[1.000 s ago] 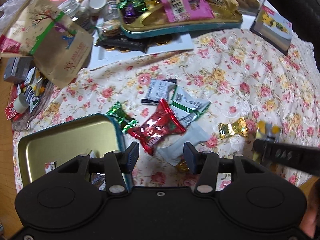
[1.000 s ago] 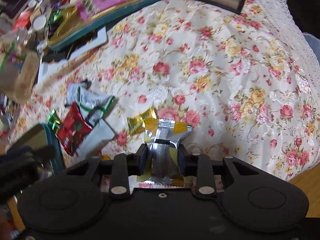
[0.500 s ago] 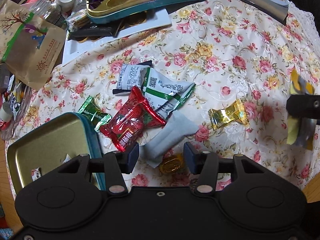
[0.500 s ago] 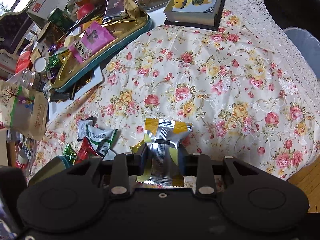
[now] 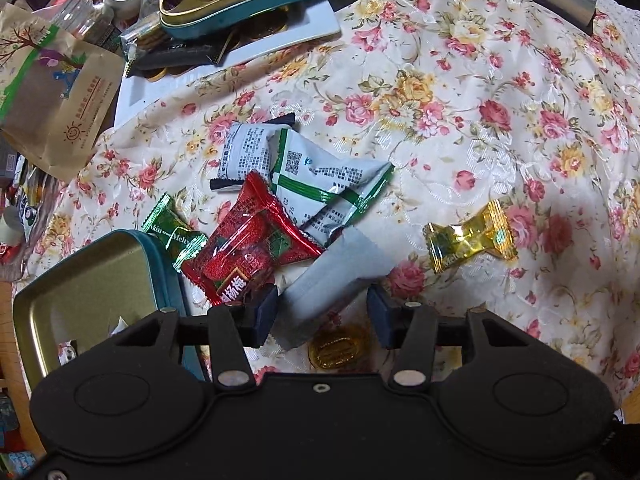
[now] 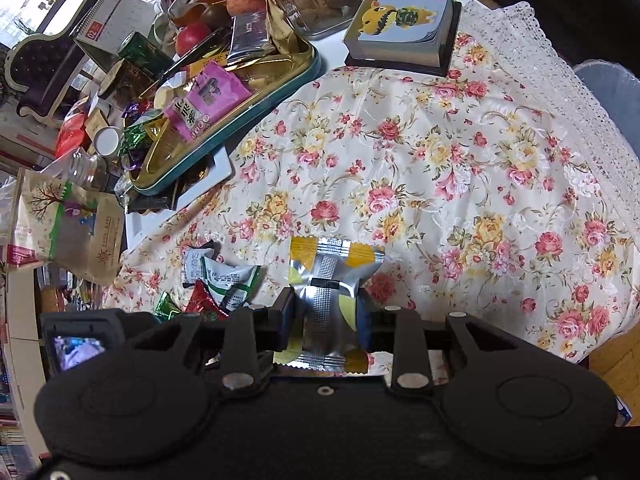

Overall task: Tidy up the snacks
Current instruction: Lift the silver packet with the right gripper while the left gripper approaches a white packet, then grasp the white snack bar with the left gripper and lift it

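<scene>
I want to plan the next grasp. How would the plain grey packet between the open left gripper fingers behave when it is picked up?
The grey packet looks flat and thin, so it is probably light and floppy, and may sag outside the left gripper. Its smooth surface could slip. One corner seems to lie under the red packet, which might shift too.

Glossy foil wrapper [image 6: 328, 300], woven tablecloth [image 6: 440, 184]
</scene>
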A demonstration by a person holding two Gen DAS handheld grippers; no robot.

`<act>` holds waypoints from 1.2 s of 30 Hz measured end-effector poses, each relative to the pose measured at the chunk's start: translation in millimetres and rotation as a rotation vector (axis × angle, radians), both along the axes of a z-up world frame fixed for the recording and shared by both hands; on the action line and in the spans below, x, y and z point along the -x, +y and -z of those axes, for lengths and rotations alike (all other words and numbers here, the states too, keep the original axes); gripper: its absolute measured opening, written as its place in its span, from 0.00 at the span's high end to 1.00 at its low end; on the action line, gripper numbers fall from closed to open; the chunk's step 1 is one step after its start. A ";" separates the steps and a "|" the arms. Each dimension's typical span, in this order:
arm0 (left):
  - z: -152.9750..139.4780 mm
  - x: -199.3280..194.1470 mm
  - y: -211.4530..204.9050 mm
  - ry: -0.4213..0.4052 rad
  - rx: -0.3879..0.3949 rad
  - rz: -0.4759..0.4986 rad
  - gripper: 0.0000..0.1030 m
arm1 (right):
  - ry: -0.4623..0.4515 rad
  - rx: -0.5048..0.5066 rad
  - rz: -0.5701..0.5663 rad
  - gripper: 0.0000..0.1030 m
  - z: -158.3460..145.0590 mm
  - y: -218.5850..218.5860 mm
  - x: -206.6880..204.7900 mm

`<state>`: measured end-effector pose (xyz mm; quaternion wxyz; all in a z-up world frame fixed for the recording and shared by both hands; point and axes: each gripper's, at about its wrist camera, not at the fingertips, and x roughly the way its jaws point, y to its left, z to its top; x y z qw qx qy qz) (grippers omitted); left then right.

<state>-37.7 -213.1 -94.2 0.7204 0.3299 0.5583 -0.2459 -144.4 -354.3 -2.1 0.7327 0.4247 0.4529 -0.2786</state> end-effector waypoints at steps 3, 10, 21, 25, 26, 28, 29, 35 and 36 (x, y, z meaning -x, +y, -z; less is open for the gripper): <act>0.6 -0.5 -1.4 -0.004 0.005 -0.003 0.45 | -0.010 0.000 0.003 0.69 -2.6 -0.3 1.5; 6.7 -9.7 -1.4 0.011 0.017 -0.048 0.45 | -0.017 -0.008 0.002 0.69 -3.8 -0.6 3.2; 0.9 -2.9 -2.7 0.139 0.140 -0.006 0.54 | -0.031 -0.011 0.007 0.69 -7.6 -0.4 4.5; 4.7 1.9 -7.1 0.125 0.112 -0.007 0.53 | -0.031 -0.009 0.012 0.69 -7.4 -1.0 5.6; 6.2 1.5 -7.7 0.110 0.101 -0.017 0.53 | -0.031 -0.008 0.012 0.69 -7.3 -0.6 5.5; 6.9 -0.6 -8.2 0.104 0.101 -0.034 0.53 | -0.033 -0.006 0.009 0.69 -7.3 0.0 5.1; 7.1 -2.2 -8.4 0.110 0.106 -0.045 0.53 | -0.034 -0.002 0.008 0.69 -7.6 0.5 5.1; 11.1 -3.3 -14.8 0.124 0.113 -0.059 0.53 | -0.036 0.049 -0.013 0.69 -12.2 4.2 4.2; 10.8 -2.1 -17.1 0.120 0.117 -0.059 0.53 | -0.036 0.062 -0.014 0.69 -13.2 4.9 4.2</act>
